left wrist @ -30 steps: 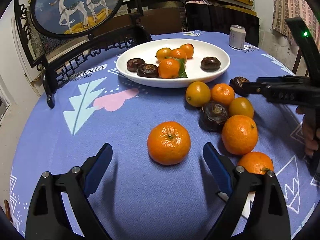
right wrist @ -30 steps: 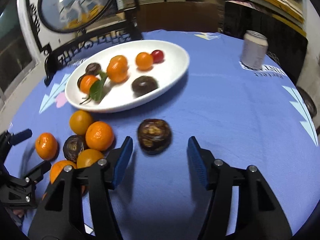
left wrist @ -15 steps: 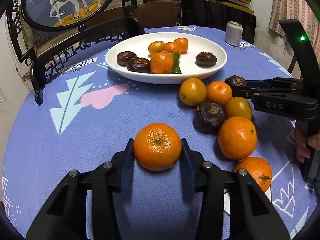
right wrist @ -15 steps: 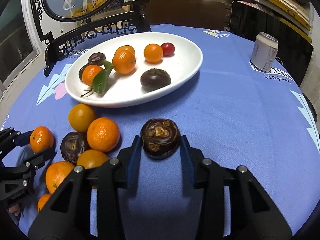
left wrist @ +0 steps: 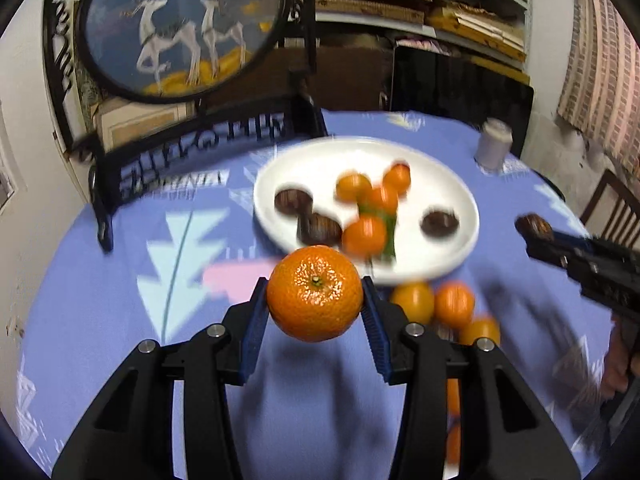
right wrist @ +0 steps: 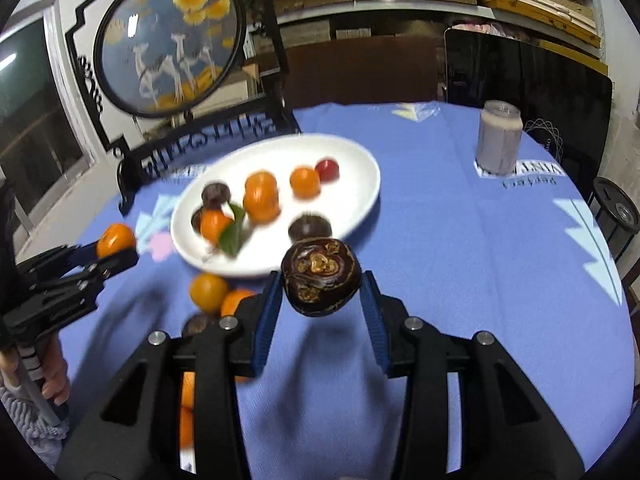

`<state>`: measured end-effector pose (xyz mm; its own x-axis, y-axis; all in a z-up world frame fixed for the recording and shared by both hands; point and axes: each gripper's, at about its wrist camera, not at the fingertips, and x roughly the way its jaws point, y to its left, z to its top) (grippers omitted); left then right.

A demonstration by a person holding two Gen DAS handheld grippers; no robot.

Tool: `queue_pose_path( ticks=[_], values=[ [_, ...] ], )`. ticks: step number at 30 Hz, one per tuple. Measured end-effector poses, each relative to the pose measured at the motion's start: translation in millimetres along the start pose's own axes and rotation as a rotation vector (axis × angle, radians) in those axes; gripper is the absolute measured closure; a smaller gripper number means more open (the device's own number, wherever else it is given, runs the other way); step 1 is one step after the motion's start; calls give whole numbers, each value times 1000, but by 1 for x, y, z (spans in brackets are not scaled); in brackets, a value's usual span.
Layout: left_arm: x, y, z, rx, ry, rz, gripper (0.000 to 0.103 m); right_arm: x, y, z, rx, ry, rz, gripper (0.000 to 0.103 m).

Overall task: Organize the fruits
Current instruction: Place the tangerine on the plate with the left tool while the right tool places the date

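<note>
Close in front, the left gripper [left wrist: 315, 312] has its blue fingers [left wrist: 256, 322] squeezed tight on a big orange [left wrist: 315, 293]. The orange hangs in the air now, with its shadow on the blue tabletop [left wrist: 120, 320] below. A second ago those fingers stood wide open and the orange sat on the cloth between them. They closed on it, and then the hand went up.

The right gripper [right wrist: 321, 312] did the same thing. Its fingers [right wrist: 266, 320] are shut on a dark brown fruit [right wrist: 321, 283], which is also up off the cloth. A second ago that fruit lay on the tabletop and the fingers were apart around it.

So both fruits are picked up, and I think they go to the plate next.

A little farther, some loose oranges [left wrist: 434, 304] and a dark fruit wait on the cloth, just near the plate's front edge.

Farther still is the white plate [left wrist: 448, 184], which already has small oranges, dark fruits, a green leaf and one red fruit [right wrist: 327, 170] on it.

Far to the right stands a can [right wrist: 500, 142].
</note>
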<state>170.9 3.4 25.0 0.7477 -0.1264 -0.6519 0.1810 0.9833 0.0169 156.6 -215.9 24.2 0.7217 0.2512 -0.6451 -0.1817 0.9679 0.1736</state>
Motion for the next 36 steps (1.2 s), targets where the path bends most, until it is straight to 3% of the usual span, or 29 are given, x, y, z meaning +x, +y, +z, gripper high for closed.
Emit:
queue_pose_path(
  ticks=[6, 15, 16, 18, 20, 24, 28, 31, 36],
  values=[
    [41, 8, 55, -53, -21, 28, 57, 30, -4, 37, 21, 10, 4, 62],
    [124, 0, 83, -56, 101, -20, 57, 100, 2, 69, 28, 57, 49, 60],
    [126, -1, 82, -56, 107, -21, 55, 102, 0, 69, 45, 49, 54, 54],
    [121, -2, 79, -53, 86, -28, 40, 101, -3, 67, 56, 41, 55, 48],
    [108, -1, 78, -63, 54, -35, 35, 94, -6, 67, 67, 38, 56, 48],
    [73, 6, 71, -98, 8, -53, 34, 70, -4, 64, 74, 25, 65, 41],
    [40, 10, 47, -106, 1, -1, 34, 35, 8, 45, 53, 12, 85, 34],
    [14, 10, 13, -118, 7, -24, 34, 13, 14, 19, 29, 15, 87, 32],
    [-24, -17, -41, -34, 21, -61, 34, -14, 4, -18, 47, 15, 67, 29]
  ],
)
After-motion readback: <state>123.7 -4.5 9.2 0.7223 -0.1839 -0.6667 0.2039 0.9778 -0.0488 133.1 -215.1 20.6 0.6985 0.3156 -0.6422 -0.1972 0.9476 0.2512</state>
